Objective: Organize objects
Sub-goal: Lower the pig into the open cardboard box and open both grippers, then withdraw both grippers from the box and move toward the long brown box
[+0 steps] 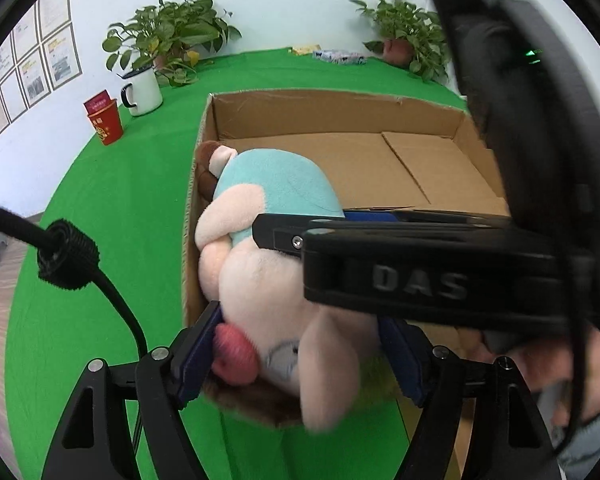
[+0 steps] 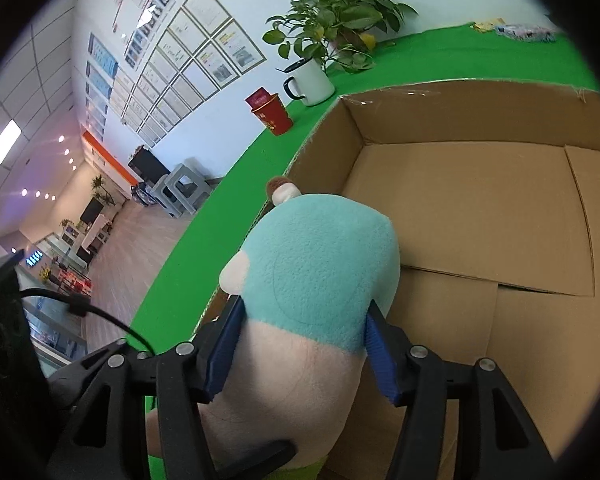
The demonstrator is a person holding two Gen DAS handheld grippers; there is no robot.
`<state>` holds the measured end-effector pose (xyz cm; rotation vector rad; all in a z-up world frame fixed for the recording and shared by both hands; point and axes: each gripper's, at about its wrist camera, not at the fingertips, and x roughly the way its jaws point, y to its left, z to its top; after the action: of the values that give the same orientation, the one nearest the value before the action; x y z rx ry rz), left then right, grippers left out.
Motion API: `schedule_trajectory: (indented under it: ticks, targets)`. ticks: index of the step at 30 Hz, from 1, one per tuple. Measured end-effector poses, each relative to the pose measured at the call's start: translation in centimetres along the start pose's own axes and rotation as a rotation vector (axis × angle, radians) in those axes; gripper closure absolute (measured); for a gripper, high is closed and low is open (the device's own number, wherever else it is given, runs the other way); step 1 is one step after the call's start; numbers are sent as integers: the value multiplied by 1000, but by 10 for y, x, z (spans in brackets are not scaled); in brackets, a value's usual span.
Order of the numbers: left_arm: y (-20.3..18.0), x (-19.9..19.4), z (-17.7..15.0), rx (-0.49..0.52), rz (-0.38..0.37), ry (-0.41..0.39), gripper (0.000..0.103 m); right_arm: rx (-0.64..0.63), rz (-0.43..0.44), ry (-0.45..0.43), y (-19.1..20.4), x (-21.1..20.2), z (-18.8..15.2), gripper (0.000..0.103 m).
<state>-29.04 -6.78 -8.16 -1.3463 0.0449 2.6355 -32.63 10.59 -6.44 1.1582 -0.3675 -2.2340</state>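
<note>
Gripped plush pig [image 1: 268,280] with both left gripper [image 1: 300,340] and right gripper [image 2: 300,344] over cardboard box [image 1: 340,116] wall; risked snagging the edge, tipping outside

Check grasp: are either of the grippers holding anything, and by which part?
Both hold the plush pig. The left gripper clamps its head at the snout end; the right gripper clamps its body, at the lower edge of the teal shirt, over the cardboard box.
</note>
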Motion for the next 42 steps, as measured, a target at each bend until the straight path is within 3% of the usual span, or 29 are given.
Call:
schedule_trajectory:
  ticks: [5,8,11,14,16,19,21,25,27,30,33,35,36,39,42]
  targets:
    - [13,-25,-12,-28,27,-55,32,-25,-25,6,6,2,-1,36]
    - [25,-23,-14,-80,-1,-44,41,5,-27,5,5,0,2,27]
    - [31,-21,-15,-110,-9,-24,46,79,9,5,0,-10,7,25]
    - [36,-20,-16,-142,-26,-13,49,136,66,-51,-4,-35,9,21]
    - [33,-22,-21,-149,-24,-14,51,126,35,-54,-5,-42,8,21]
    - [31,-24,-24,-156,-22,-11,51,100,-30,24,-3,-27,-3,21]
    - [31,-25,-26,-159,-24,-4,51,106,-29,53,-1,-16,-9,21]
    - [28,-37,-32,-148,-1,-8,51,87,-55,15,6,-27,-15,21]
    - [26,-48,-36,-137,41,-17,51,50,-132,-34,14,-49,-17,21]
    - [19,-75,-46,-110,77,-89,49,-114,-350,-178,37,-99,-40,14]
    - [4,-106,-61,-117,132,-218,23,-183,-537,-268,47,-135,-72,1]
    - [-11,-124,-71,-126,140,-295,13,-206,-650,-320,53,-155,-92,1]
    - [-17,-130,-74,-124,136,-317,8,-214,-677,-343,55,-165,-103,1]
    - [-42,-149,-87,-109,145,-407,7,-194,-682,-368,55,-182,-119,1]
    - [-76,-170,-100,-56,214,-479,7,-181,-673,-387,55,-193,-134,1]
